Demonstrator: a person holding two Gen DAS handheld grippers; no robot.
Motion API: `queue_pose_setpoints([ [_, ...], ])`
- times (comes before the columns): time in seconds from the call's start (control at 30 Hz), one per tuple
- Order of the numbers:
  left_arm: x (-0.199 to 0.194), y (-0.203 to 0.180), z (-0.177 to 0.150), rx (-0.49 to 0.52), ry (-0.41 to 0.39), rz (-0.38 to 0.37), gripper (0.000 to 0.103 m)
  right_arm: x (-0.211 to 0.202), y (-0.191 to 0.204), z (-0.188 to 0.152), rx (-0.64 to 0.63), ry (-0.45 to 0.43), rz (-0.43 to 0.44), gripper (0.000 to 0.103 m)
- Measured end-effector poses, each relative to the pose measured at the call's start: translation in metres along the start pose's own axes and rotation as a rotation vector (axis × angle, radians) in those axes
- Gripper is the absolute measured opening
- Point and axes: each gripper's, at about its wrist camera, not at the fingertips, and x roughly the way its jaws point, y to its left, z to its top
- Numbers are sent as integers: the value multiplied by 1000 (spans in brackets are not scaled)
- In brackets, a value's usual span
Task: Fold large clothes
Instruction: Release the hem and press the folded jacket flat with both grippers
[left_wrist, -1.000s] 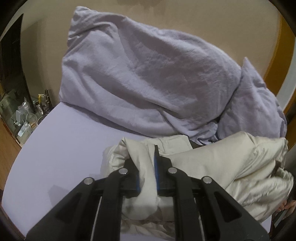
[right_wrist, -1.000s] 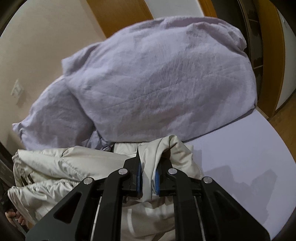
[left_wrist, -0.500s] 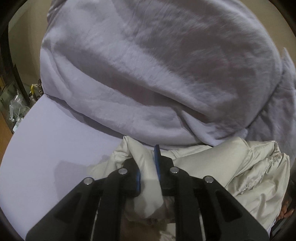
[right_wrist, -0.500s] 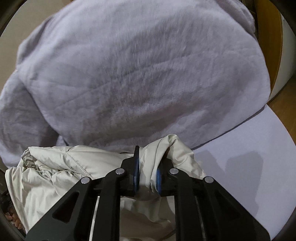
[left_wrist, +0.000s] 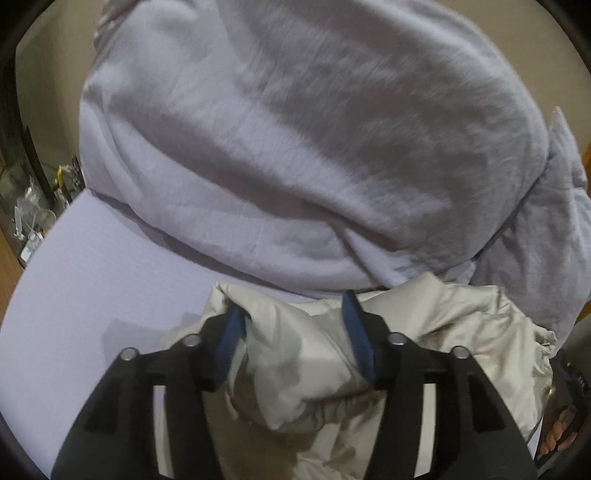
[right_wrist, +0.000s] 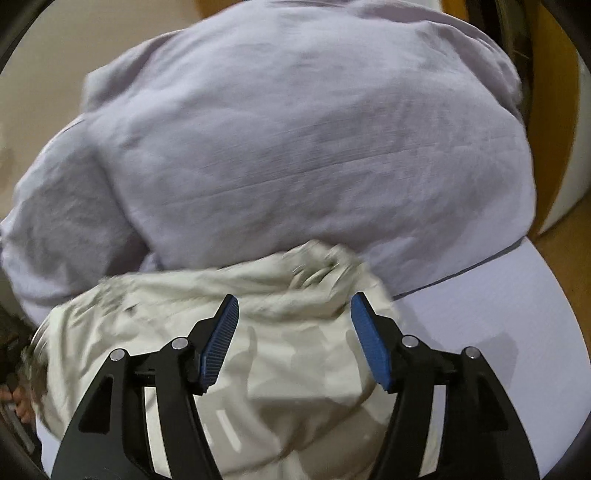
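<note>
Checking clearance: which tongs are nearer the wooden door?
Right. Right tongs, opening over the jacket, sit at its end toward the wooden door; left tongs, also opening over it, at its far end.

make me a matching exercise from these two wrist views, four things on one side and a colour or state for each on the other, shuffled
Things:
1. jacket
2. duvet
3. bed sheet
4. left gripper

Colour or state:
A. flat, pale lilac, bare at the near left
B. cream, crumpled, lying at the foot of the heap
C. jaws opening, fabric between them but not pinched
D. big lilac-grey heap filling the back of the view

Pairs: 1-B, 2-D, 3-A, 4-C

The right gripper would match C as well: its jaws are opening over the jacket.
</note>
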Motion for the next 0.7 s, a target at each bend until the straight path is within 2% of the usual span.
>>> queue_pose_setpoints([
  [0.03,-8,-3,-1,11,-26,16,70,-3,7,-5,-22,6,14,65],
  [0.07,-15,-6,-1,26,-50,24,72,-5,18,-11,-51,14,31,65],
  [0.2,-32,-22,-10,88,-82,5,73,-3,60,-36,-162,49,71,65],
  [0.37,-33,-53,-38,152,-70,-50,74,12,92,-59,-226,81,91,65],
  [0.53,-13,-84,-66,211,-33,-78,74,33,106,-72,-302,67,42,65],
  [0.6,-3,-92,-73,230,-20,-73,74,46,110,-74,-316,62,32,62],
  [0.7,8,-97,-77,249,-27,-50,74,61,111,-74,-338,54,19,49],
])
